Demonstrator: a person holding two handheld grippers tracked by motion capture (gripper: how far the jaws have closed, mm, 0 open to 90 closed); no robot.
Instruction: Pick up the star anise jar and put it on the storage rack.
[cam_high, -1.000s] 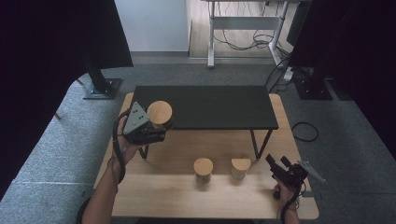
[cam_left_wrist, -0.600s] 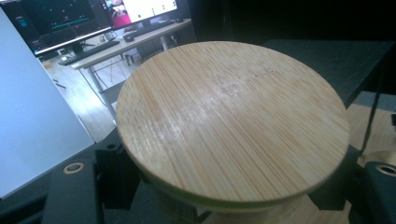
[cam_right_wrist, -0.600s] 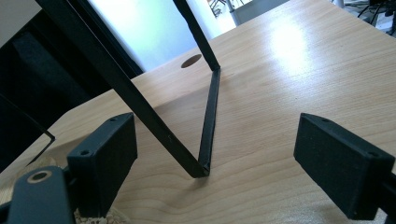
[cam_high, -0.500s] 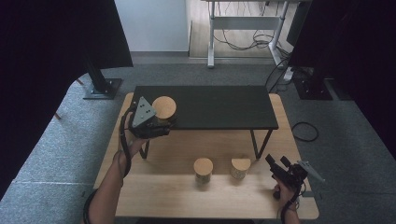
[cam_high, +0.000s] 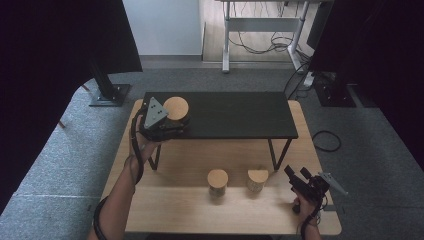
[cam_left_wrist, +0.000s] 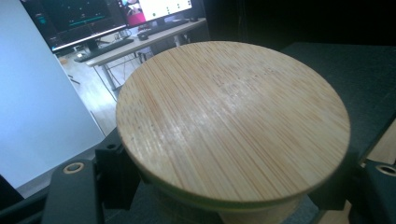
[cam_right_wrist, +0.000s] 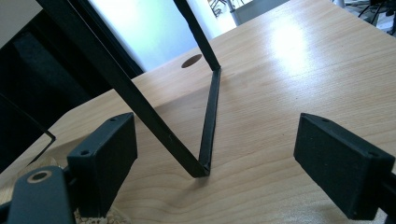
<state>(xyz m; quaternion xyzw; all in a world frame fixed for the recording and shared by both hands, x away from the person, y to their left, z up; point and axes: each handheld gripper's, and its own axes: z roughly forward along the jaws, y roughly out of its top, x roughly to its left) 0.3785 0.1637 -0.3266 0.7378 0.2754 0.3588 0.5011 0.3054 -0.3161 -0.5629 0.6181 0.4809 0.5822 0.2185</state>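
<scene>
My left gripper is shut on a jar with a round bamboo lid at the left end of the black shelf. In the left gripper view the lid is close up, with a black pad pressed against each side of the jar below it. I cannot tell whether the jar rests on the shelf. My right gripper stands open near the table's front right corner. In the right gripper view its jaws stand wide apart with nothing between them, aimed at the shelf's leg.
Two more bamboo-lidded jars stand on the wooden table in front of the shelf. Grey carpet surrounds the table. A desk frame with cables is at the back, dark curtains at both sides.
My left hand has carried the jar a little farther from me, over the left end of the shelf. The right gripper has stayed where it was.
</scene>
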